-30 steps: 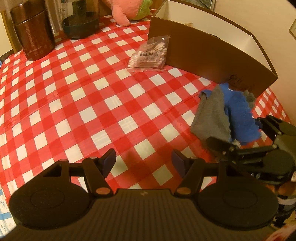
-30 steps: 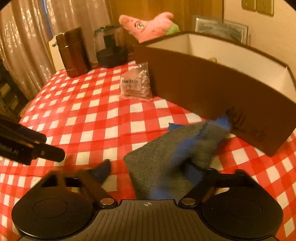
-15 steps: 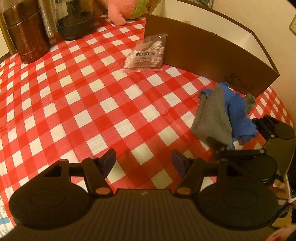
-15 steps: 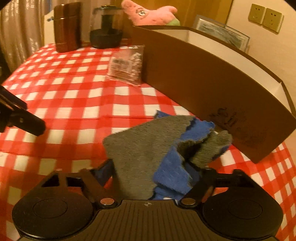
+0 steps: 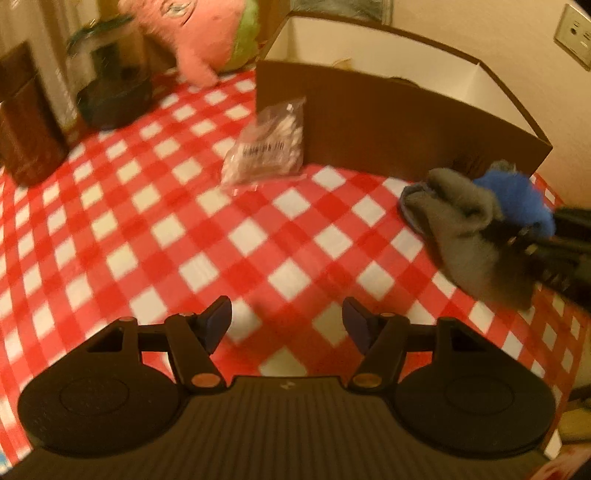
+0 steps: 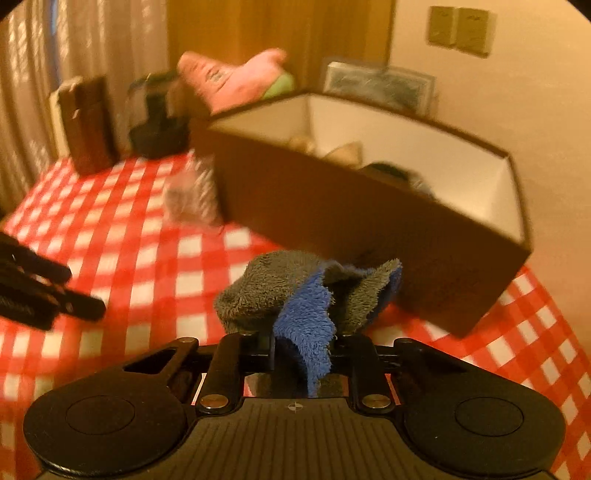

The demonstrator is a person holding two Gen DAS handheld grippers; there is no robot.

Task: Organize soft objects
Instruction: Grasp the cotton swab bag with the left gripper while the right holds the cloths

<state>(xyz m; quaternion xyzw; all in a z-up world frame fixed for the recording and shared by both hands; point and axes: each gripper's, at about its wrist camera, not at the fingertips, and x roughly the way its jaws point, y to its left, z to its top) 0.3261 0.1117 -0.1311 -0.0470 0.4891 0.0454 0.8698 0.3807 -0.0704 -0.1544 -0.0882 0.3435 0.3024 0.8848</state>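
Table with red-and-white checked cloth [image 5: 229, 236] carries everything. Open brown cardboard box [image 5: 388, 125] sits along the far right edge, white inside — contents too blurred to tell. Clear packet of cotton swabs [image 5: 266, 151] lies flat just beside the box's near-left corner, possibly touching it. Toward the far left corner: brown cylindrical canister [image 5: 26, 125], dark bowl-like container [image 5: 114, 98]. Pink plush toy [image 5: 207, 33] at the far edge, by the box's far end.
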